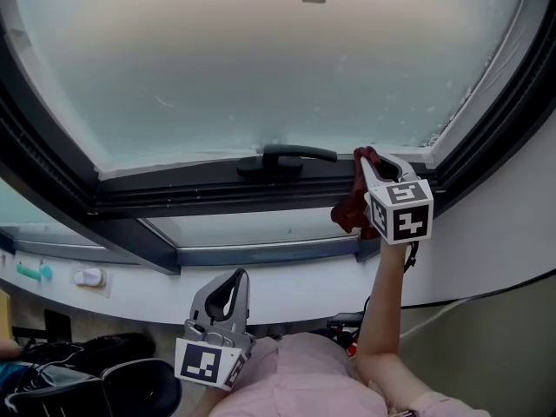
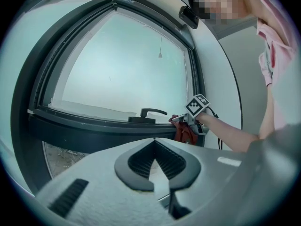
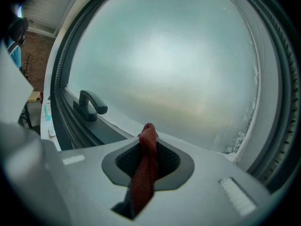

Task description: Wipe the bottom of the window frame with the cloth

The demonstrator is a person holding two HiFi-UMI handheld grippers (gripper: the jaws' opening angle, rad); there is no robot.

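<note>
Soft daylight through frosted window [image 1: 261,59]; gripper views fisheye-warped, edges dark.

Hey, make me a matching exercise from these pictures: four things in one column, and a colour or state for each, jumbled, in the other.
1. cloth
2. window handle
3. left claw
4. right claw

A. shut, holding nothing
B. black, mounted on the window frame
C. red, hanging from a claw
D. shut on the cloth, up at the frame

Pairs: 1-C, 2-B, 3-A, 4-D
</note>
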